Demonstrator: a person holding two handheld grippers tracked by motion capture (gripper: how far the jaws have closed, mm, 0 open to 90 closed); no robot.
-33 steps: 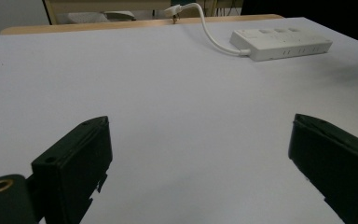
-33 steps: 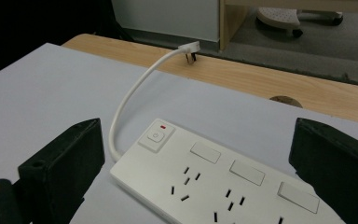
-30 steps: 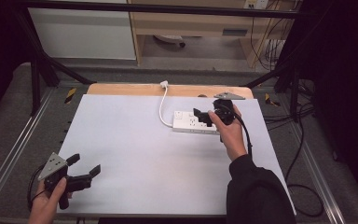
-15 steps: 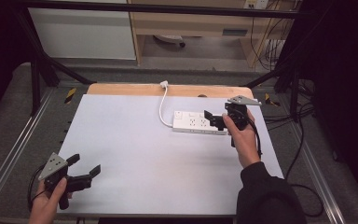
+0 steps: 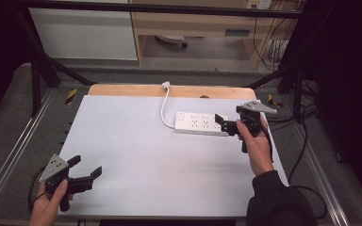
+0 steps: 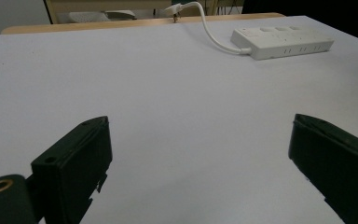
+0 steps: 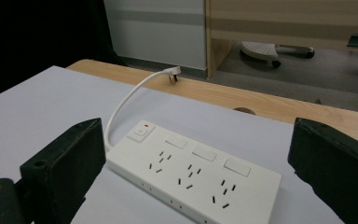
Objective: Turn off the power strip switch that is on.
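Observation:
A white power strip [image 5: 200, 123] lies flat on the white table top [image 5: 169, 165], right of centre at the back. Its white cable [image 5: 162, 110] curves to a plug [image 5: 166, 85] on the wooden back edge. My right gripper [image 5: 223, 123] is open, level with the strip's right end and pointing left at it. In the right gripper view the power strip [image 7: 191, 179] lies between and beyond the wide-apart jaws of the right gripper [image 7: 198, 144], nothing gripped. My left gripper [image 5: 86, 166] is open and empty at the near left corner. Past the left gripper [image 6: 200, 154], the power strip [image 6: 284, 42] lies far off.
A bare wooden strip [image 5: 122, 90] with a small hole [image 5: 204, 97] runs along the table's back edge. Metal frame rails [image 5: 19, 141] flank both sides. Dark cables [image 5: 306, 117] hang off to the right. Cabinets and a chair base [image 5: 169, 41] stand behind.
My right gripper has drawn back to the right, from over the strip's right half to just off its right end. The strip and the left gripper have stayed put.

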